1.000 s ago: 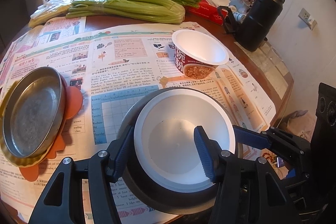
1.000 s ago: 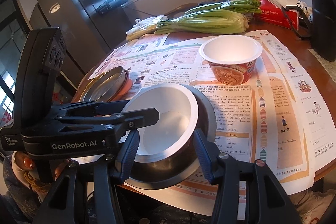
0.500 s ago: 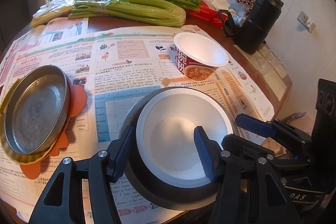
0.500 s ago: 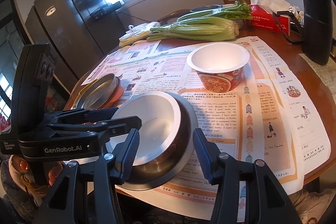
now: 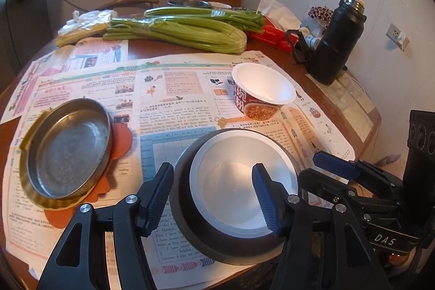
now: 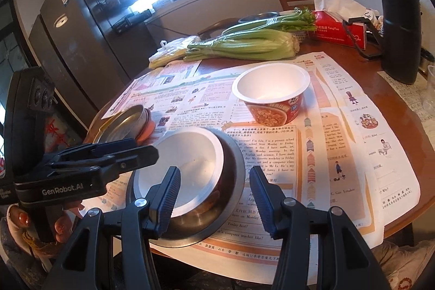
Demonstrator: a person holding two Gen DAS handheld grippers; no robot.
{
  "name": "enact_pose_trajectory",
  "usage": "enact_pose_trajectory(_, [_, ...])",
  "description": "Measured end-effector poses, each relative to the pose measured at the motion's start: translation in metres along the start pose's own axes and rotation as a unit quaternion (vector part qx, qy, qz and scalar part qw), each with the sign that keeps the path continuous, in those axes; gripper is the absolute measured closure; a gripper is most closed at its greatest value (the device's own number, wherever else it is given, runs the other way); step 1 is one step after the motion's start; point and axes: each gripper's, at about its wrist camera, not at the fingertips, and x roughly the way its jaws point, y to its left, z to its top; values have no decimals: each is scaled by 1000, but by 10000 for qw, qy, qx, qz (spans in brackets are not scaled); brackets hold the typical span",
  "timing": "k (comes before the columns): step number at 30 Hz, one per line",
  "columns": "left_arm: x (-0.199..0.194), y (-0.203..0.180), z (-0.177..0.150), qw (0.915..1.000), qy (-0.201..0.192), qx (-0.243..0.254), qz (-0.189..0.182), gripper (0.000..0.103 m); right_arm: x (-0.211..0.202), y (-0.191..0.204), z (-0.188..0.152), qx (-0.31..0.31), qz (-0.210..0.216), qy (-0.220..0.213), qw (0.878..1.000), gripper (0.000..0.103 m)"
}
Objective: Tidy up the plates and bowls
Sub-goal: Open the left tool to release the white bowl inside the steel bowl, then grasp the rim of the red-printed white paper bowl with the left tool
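From the left wrist, the left gripper, released with jaws just opening, straddled the near wall of the white bowl, nested in the steel bowl at the table edge, presumably for stacking; from the right wrist, the right gripper hung unclenched above them, its fingers hiding the near rim.

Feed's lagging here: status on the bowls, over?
Left gripper open, just widened; right gripper open. White bowl nested in steel bowl. Noodle cup unstacked beyond.

Left claw wider, off white bowl.
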Motion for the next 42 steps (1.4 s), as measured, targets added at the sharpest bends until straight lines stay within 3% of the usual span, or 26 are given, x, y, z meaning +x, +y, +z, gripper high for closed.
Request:
enact_pose_trajectory(13, [-10, -17, 10, 9999, -117, 116, 23, 37, -18, -8, 8, 20, -240, -231, 9994, 49])
enact_pose_trajectory(16, [-8, -21, 16, 9995, -169, 226, 166, 37, -22, -14, 11, 98, -296, -309, 9990, 49])
enact_pose_trajectory(23, [2, -37, 50, 9982, -254, 540, -32, 37, -29, -36, 23, 333, -504, -495, 9969, 49])
enact_pose_trajectory(29, [14, -59, 78, 9954, -306, 908, 81, 37, -35, -50, 40, 432, -836, -688, 9932, 48])
enact_pose_trajectory(42, [44, -52, 117, 9975, -146, 686, -71, 37, -36, -66, 71, 479, -843, -893, 9913, 43])
